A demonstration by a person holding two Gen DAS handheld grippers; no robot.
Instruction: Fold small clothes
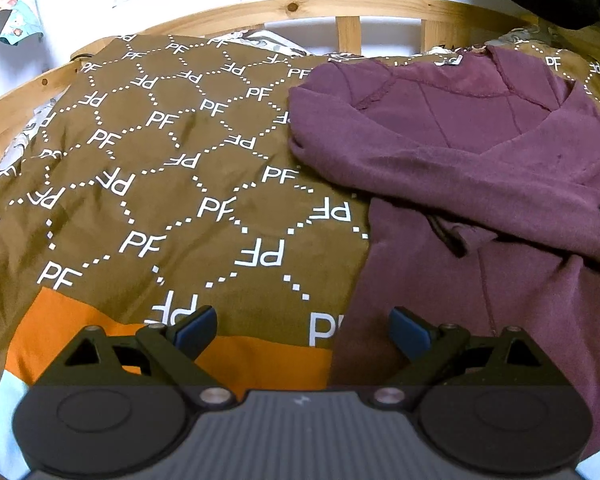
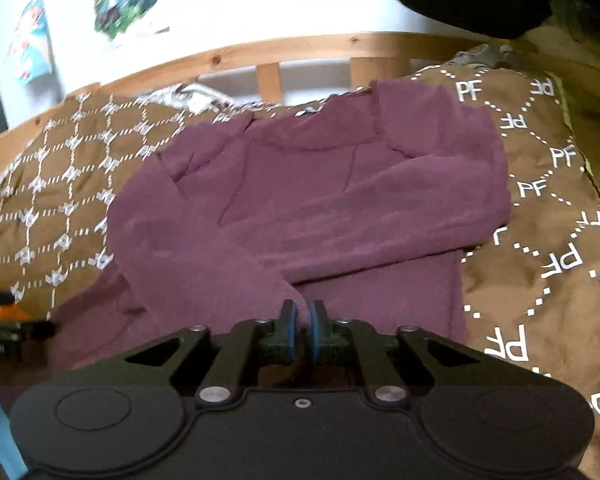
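Purple sweater (image 2: 340, 200) lies on the brown PF-print duvet (image 1: 160, 160), collar toward the wooden bed rail (image 1: 260, 8), nearer the duvet's right edge, both sleeves already crossed over the chest. Soft, light knit that looks limp and will drape and bunch, so I'd pinch doubled fabric at the hem or a sleeve cuff rather than a single layer mid-panel. Right gripper (image 2: 303, 330) has its jaws nearly together at a sleeve end, cannot tell if cloth is actually pinched; left gripper (image 1: 302, 328) is wide open, holding nothing, low over the sweater's left hem edge.
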